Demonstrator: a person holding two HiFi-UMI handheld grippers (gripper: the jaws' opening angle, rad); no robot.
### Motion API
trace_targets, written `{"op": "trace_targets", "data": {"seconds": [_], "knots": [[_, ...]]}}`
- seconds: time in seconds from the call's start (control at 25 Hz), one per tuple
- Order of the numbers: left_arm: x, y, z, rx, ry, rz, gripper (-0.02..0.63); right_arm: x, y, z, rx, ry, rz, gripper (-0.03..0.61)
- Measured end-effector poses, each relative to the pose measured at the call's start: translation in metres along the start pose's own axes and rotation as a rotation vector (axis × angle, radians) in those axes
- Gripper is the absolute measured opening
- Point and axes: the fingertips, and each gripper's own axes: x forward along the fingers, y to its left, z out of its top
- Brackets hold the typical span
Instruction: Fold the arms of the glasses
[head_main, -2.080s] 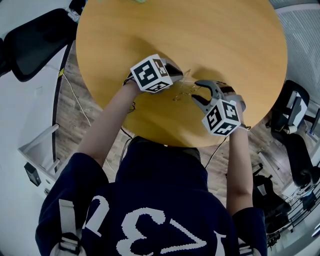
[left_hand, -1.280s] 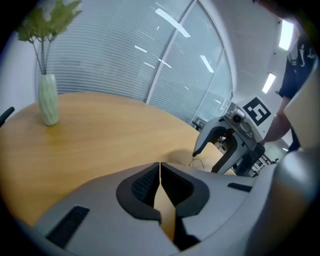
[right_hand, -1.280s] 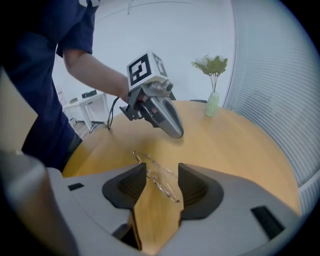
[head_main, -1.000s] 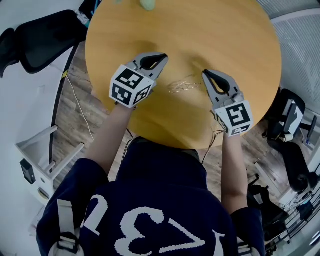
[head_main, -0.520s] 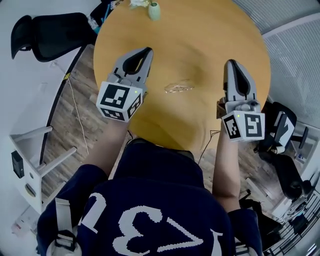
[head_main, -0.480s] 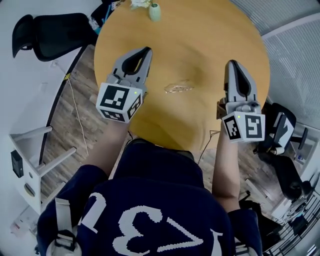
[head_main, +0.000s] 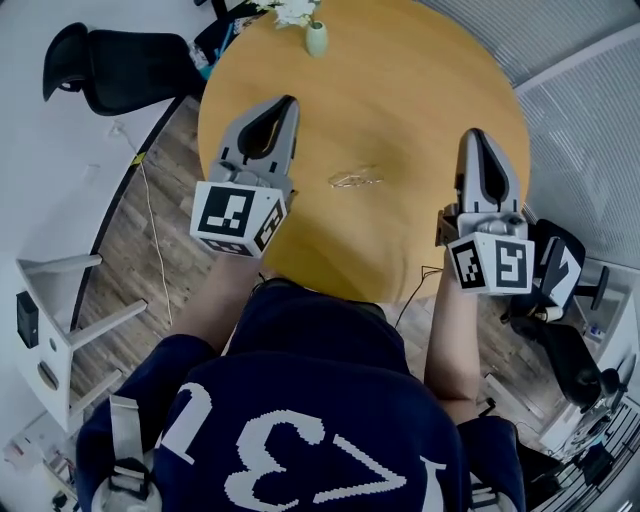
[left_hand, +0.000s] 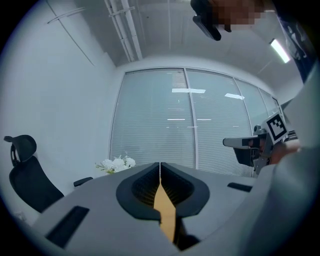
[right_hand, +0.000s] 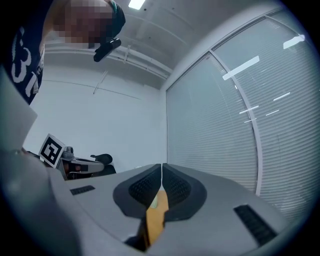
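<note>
A thin wire-framed pair of glasses (head_main: 355, 180) lies on the round wooden table (head_main: 400, 90), between the two grippers and well below them. My left gripper (head_main: 288, 102) is held up to the left of the glasses, jaws shut and empty. My right gripper (head_main: 471, 137) is raised on the right side, also shut with nothing in it. In the left gripper view the left gripper (left_hand: 160, 164) points level toward a glass wall, jaws pressed together. The right gripper view shows my right gripper (right_hand: 162, 165) closed in the same way, with only a strip of table seen through the gap below the tips.
A small green vase with white flowers (head_main: 314, 32) stands at the table's far edge. A black office chair (head_main: 110, 68) sits at the far left, and more chairs (head_main: 560, 290) crowd the right side. A white shelf unit (head_main: 50, 330) stands on the left floor.
Both grippers have lifted off the table and away from the glasses, spreading apart and tilting up to level. The glasses stay on the table.
</note>
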Motion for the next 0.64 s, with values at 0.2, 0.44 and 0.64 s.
{"op": "trace_targets", "data": {"seconds": [0.2, 0.44, 0.64], "knots": [[-0.006, -0.004, 0.005, 0.010, -0.013, 0.003, 0.021, -0.002, 0.007, 0.007, -0.012, -0.006, 0.012, 0.031], [-0.005, -0.004, 0.009, 0.017, -0.024, 0.001, 0.021, 0.002, 0.010, 0.010, -0.009, -0.012, 0.013, 0.029], [-0.005, -0.003, 0.011, 0.021, -0.030, 0.001, 0.021, 0.005, 0.014, 0.014, -0.024, -0.018, 0.018, 0.029]]}}
